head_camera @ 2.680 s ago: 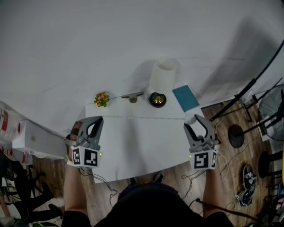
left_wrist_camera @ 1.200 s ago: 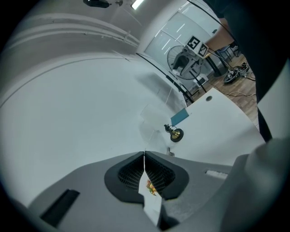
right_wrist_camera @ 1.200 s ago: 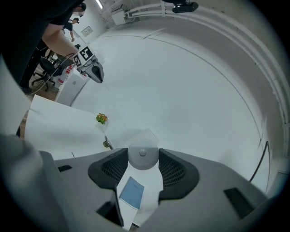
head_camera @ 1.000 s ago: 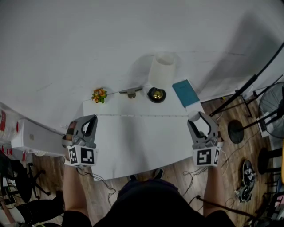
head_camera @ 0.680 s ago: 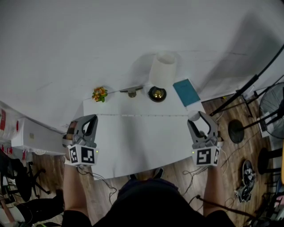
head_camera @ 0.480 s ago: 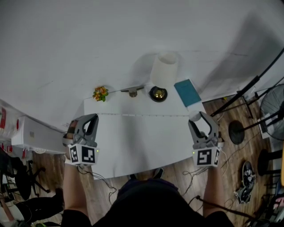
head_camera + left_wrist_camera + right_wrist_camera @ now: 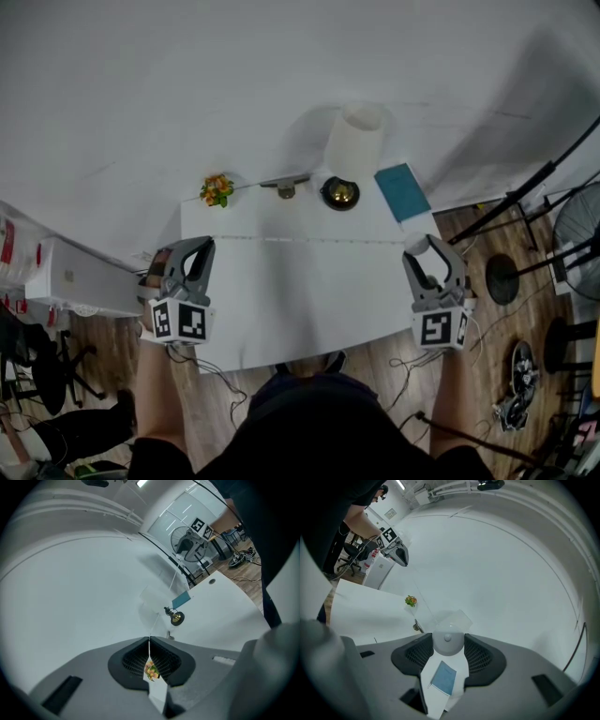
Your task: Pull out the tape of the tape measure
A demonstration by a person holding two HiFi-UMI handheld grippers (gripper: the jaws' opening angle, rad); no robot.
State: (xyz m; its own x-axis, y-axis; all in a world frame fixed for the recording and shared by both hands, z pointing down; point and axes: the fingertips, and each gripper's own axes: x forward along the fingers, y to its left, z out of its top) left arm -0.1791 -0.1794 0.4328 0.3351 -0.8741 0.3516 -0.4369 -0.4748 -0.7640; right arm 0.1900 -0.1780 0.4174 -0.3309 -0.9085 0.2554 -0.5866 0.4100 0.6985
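Head view: the left tool (image 7: 192, 246) and right tool (image 7: 433, 255) hang over opposite ends of the white counter (image 7: 300, 300). A thin white tape (image 7: 309, 240) stretches between them, so the pull looks largely done, and the hands stand wide apart to hold it taut. The round white case (image 7: 415, 247) sits at the right tool's tip. A flower (image 7: 217, 189), bell (image 7: 340, 192), lamp (image 7: 356, 141) and notebook (image 7: 401, 191) line the far edge behind the tape, none of them crossing it. A fan and stands are on the floor to the right, well apart.

Left gripper view: the jaws are pressed together with the tape (image 7: 154, 623) coming out of their seam, so it seems pinched at its end. The tape runs up toward the far tool, past the bell (image 7: 176, 617).

Right gripper view: the jaws stand wide with their pads against the case (image 7: 447, 641), button up. The tape (image 7: 426, 610) leads off toward the left tool (image 7: 398, 554). The notebook (image 7: 443, 677) lies below the jaws, untouched.
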